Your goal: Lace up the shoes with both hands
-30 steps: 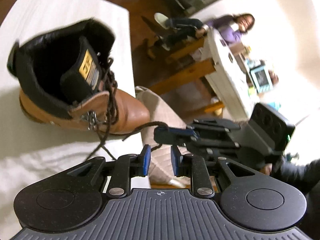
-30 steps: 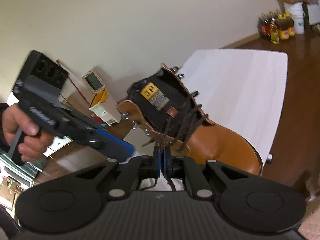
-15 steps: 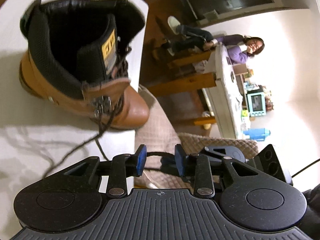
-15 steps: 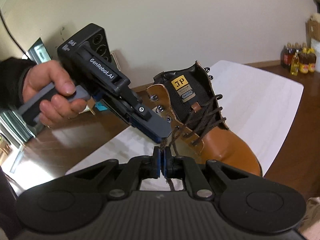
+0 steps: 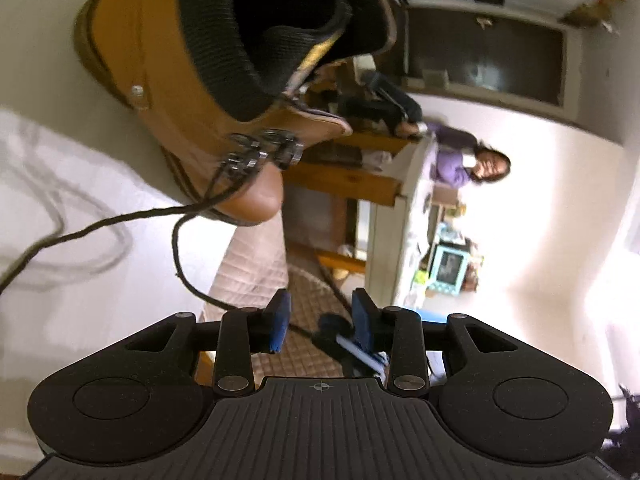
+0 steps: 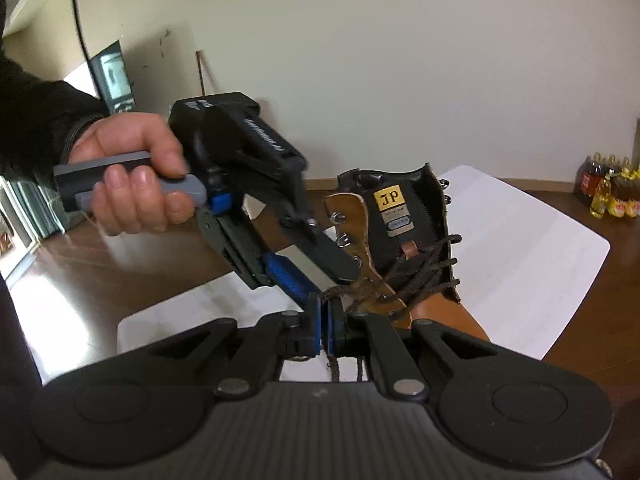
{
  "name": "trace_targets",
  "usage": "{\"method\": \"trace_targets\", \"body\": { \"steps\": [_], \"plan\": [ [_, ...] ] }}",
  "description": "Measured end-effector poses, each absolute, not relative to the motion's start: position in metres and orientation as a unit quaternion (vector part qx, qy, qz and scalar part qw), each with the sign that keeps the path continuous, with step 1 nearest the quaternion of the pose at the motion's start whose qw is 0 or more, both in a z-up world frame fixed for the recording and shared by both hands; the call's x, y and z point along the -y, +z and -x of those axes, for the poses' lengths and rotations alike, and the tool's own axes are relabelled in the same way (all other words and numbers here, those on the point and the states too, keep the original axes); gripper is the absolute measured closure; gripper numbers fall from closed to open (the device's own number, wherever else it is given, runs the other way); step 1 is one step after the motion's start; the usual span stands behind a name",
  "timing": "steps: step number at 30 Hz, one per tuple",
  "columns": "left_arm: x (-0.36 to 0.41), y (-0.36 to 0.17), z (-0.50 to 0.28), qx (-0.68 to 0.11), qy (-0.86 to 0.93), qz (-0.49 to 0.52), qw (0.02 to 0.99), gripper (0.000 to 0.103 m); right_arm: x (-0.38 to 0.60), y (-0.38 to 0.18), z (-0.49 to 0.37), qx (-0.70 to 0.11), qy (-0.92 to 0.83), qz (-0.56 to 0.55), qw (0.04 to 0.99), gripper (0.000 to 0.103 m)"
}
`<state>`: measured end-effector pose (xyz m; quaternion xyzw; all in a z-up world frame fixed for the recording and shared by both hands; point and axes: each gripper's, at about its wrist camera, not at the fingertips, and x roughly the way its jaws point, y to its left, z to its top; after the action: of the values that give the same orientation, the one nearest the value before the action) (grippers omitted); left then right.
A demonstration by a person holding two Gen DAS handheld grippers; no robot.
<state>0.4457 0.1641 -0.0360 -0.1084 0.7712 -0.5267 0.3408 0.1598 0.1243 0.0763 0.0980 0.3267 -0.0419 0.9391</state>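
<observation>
A tan leather boot (image 6: 432, 304) with a black tongue and dark brown laces stands on a white table (image 6: 532, 264). It also shows in the left wrist view (image 5: 176, 80), close and from behind. My right gripper (image 6: 324, 316) is shut on a dark lace (image 6: 348, 290) beside the boot's near eyelets. My left gripper (image 5: 320, 316) is open, its jaws on either side of that lace (image 5: 188, 276) without touching it; in the right wrist view it (image 6: 304, 264) sits just above the right fingertips. A second lace end (image 5: 92, 228) trails left over the table.
The table edge (image 5: 224, 256) runs close below the boot, with a quilted cushion (image 5: 260, 264) beyond it. A seated person (image 5: 472, 164) and wooden furniture are in the background. Bottles (image 6: 608, 192) stand on the floor at the far right.
My left gripper has moved in closer to the boot and down to the right gripper's fingertips, jaws opening wider. The right gripper has stayed shut on the lace.
</observation>
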Motion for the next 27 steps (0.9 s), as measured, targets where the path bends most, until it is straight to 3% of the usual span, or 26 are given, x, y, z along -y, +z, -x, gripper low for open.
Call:
{"method": "trace_targets", "body": {
  "steps": [4, 9, 11, 17, 22, 27],
  "plan": [
    [-0.164, -0.037, -0.441, -0.767, -0.536, 0.096, 0.341, 0.094, -0.126, 0.073, -0.160, -0.334, -0.041, -0.103, 0.936, 0.099],
    [-0.172, -0.047, -0.446, -0.777, -0.522, 0.107, 0.336, 0.092, -0.136, 0.070, -0.161, -0.339, -0.030, -0.081, 0.937, 0.099],
    [-0.174, -0.051, -0.448, -0.784, -0.514, 0.114, 0.329, 0.081, -0.140, 0.069, -0.162, -0.342, -0.026, -0.068, 0.937, 0.099],
    [-0.173, -0.056, -0.443, -0.791, -0.511, 0.110, 0.317, 0.081, -0.151, 0.073, -0.163, -0.344, -0.014, -0.029, 0.939, 0.099],
    [-0.168, -0.045, -0.439, -0.773, -0.538, 0.072, 0.330, 0.098, -0.155, 0.071, -0.162, -0.351, -0.006, -0.028, 0.936, 0.098],
    [-0.165, -0.021, -0.440, -0.733, -0.567, 0.018, 0.375, 0.099, -0.146, 0.062, -0.159, -0.358, -0.023, -0.076, 0.930, 0.098]
  ]
}}
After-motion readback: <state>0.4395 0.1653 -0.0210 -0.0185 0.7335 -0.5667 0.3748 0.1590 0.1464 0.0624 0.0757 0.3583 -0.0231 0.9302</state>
